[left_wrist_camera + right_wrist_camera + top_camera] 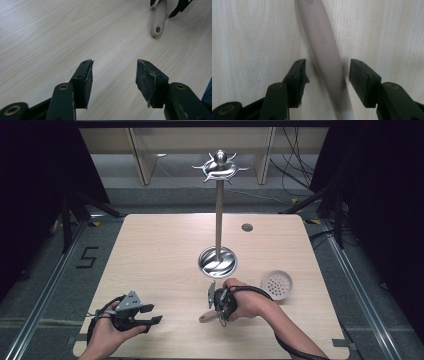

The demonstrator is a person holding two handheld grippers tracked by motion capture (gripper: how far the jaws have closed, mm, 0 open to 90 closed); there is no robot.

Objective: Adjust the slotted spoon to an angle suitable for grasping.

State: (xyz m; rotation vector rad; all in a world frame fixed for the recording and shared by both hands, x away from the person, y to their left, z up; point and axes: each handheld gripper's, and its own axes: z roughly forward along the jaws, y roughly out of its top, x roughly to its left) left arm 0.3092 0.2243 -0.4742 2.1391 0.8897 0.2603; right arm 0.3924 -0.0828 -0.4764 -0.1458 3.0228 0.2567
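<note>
I am positioning the right gripper [325,72], jaws apart, astride the beige utensil handle [324,50] lying on the table [160,250] before the hanging stand [218,210]. The left gripper [113,75] is resting with jaws spread, empty. Next, I judge, closing squarely on the handle.

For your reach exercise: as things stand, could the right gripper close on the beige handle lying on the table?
Probably yes. The right gripper is open, and the beige handle runs between its jaws, which stand either side of it with gaps. Nothing lies between jaws and handle, though blur hides whether they are low enough.
</note>
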